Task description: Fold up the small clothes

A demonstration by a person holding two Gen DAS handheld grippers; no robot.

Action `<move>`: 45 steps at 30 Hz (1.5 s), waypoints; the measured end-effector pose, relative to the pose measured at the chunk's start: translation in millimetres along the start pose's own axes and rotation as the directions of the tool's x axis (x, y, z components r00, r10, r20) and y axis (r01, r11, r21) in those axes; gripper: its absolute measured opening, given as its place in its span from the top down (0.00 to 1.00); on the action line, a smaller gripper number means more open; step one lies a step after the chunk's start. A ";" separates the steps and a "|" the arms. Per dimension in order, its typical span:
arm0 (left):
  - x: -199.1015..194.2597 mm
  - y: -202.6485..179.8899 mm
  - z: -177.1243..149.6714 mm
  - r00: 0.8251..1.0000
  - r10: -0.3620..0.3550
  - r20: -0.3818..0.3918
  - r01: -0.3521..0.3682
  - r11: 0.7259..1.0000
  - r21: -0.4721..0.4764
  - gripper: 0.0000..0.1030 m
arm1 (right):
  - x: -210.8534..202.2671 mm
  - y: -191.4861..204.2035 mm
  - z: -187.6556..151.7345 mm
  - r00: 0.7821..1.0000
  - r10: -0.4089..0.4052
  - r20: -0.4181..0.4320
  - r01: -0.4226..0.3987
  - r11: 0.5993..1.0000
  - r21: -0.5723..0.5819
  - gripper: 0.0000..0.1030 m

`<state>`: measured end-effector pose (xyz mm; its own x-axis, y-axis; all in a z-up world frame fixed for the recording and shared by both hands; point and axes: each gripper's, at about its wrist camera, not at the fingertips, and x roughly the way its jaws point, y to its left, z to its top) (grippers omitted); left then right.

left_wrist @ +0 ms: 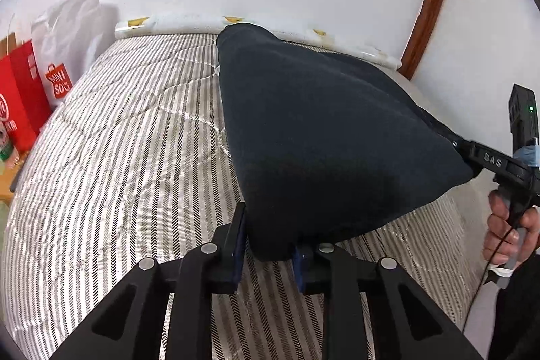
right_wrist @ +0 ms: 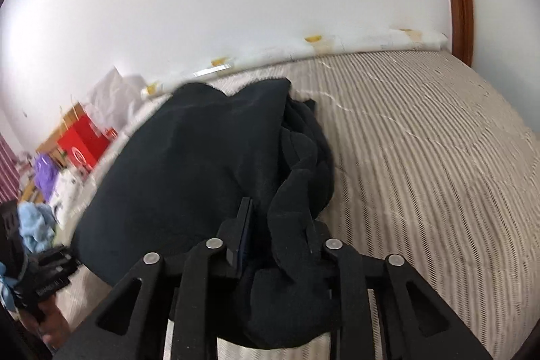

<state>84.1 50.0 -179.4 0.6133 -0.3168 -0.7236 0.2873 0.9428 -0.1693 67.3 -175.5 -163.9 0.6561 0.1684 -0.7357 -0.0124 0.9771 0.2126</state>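
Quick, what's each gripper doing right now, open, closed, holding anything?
Left gripper: closed on a corner of the dark garment, lifted above the striped bed.
Right gripper: closed on a bunched edge of the same garment.

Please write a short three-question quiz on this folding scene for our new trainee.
1. True or false: the dark garment lies flat and untouched on the striped bedcover.
2. Which claw grips the garment: A left claw only, B right claw only, C both?
3. What colour is the paper bag beside the bed?

Key: 1 false, it is lifted between both claws; 2 C; 3 red.
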 end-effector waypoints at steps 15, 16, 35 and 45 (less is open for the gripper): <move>-50.8 -4.3 11.0 0.983 -0.101 0.155 0.108 0.994 -0.036 0.56 | -48.4 16.5 8.4 0.996 -0.032 0.085 0.041 0.994 -0.100 0.70; -46.0 -6.0 17.6 0.985 -0.082 0.152 0.089 0.995 -0.035 0.56 | -42.0 23.1 4.9 0.996 -0.040 0.074 0.049 0.990 -0.131 0.70; 31.3 22.3 87.6 0.998 -0.012 0.057 0.015 0.999 -0.050 0.51 | 5.7 2.6 97.7 0.997 -0.049 -0.055 0.039 0.985 -0.165 0.64; 80.6 13.5 131.2 1.000 0.003 0.008 -0.003 1.000 0.014 0.51 | 126.8 7.1 151.4 0.973 0.037 -0.226 -0.050 0.997 -0.052 0.64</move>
<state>233.9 23.6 -152.2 0.6198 -0.3147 -0.7189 0.2957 0.9422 -0.1576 264.7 -166.9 -158.3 0.4679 0.2297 -0.8534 -0.0841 0.9728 0.2157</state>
